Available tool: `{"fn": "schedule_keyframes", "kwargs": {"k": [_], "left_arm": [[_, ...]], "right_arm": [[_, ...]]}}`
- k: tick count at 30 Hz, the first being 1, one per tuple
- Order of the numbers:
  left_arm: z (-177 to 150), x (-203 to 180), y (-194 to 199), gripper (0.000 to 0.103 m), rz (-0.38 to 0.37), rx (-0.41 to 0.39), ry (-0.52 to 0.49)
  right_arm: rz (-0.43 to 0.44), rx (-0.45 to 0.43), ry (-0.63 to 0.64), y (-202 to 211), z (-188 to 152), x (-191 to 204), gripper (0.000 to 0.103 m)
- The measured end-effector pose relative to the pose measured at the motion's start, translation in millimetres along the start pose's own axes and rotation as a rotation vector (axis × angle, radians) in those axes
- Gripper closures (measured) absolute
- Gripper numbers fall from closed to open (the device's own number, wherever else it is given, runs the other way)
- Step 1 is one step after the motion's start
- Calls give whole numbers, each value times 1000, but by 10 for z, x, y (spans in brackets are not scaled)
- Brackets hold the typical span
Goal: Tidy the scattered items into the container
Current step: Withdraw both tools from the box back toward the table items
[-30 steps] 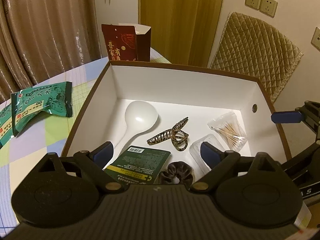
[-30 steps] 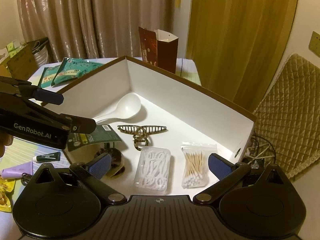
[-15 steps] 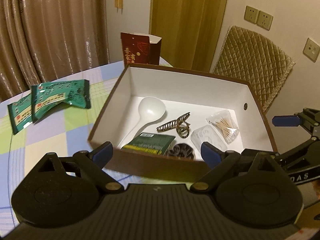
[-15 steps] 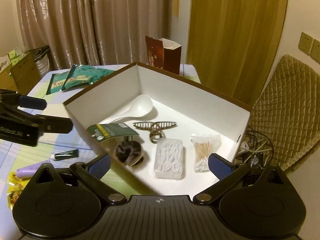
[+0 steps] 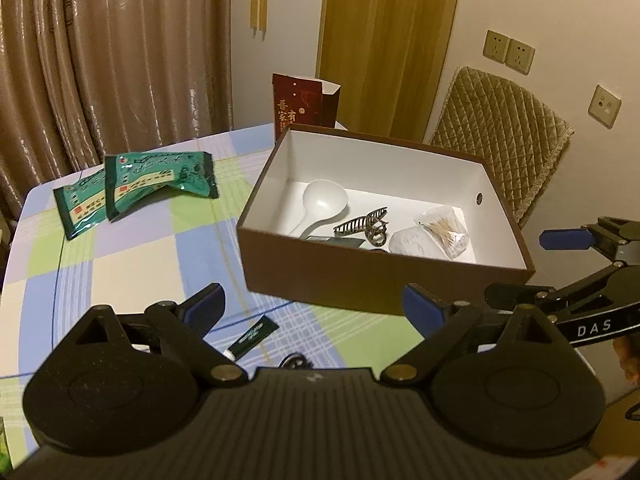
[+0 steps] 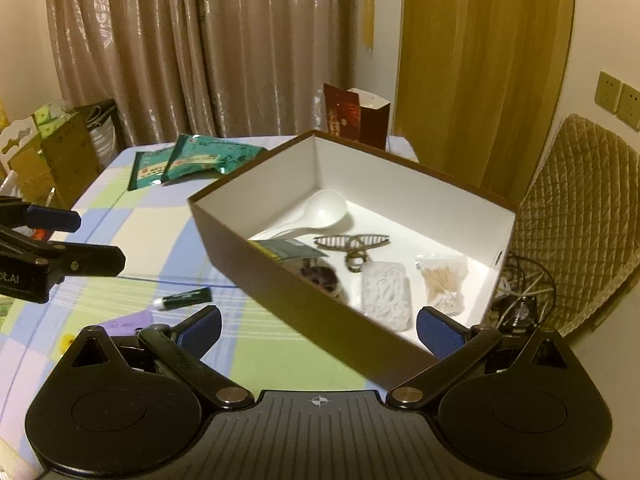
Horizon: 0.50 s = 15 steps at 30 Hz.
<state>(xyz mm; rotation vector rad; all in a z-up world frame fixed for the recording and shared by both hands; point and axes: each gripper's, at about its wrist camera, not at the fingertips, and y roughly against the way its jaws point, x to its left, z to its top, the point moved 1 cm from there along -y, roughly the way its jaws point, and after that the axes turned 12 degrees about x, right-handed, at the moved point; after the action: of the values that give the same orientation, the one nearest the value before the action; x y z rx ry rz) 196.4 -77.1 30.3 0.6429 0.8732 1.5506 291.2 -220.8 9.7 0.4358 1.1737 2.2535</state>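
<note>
The brown box (image 5: 360,280) (image 6: 280,280) with a white inside holds a white spoon (image 5: 324,200) (image 6: 324,210), a hair claw (image 5: 362,226) (image 6: 352,242), a bag of cotton swabs (image 5: 444,228) (image 6: 442,280), a clear case (image 6: 386,296), a green packet (image 6: 288,248) and a dark scrunchie (image 6: 322,278). A dark green tube (image 5: 252,336) (image 6: 184,299) lies on the tablecloth in front of the box. My left gripper (image 5: 312,308) (image 6: 96,238) is open and empty, short of the box. Open and empty too, my right gripper (image 6: 318,330) (image 5: 516,266) sits by the box's near corner.
Two green snack packets (image 5: 136,184) (image 6: 192,158) lie at the table's far left. A red paper bag (image 5: 304,104) stands behind the box. A purple item (image 6: 120,322) peeks out near my right gripper. A quilted chair (image 6: 580,216) and cables (image 6: 520,304) are to the right.
Both grippers have drawn back and up from over the box. The box now looks smaller, and the tablecloth with the tube has come into view.
</note>
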Motion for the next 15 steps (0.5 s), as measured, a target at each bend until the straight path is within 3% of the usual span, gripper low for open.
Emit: {"fn": "schedule_keyframes", "kwargs": {"k": [15], "left_arm": [[-795, 491, 113, 9, 48, 123, 92]], "right_arm": [[88, 94, 24, -252, -257, 450, 2]]}}
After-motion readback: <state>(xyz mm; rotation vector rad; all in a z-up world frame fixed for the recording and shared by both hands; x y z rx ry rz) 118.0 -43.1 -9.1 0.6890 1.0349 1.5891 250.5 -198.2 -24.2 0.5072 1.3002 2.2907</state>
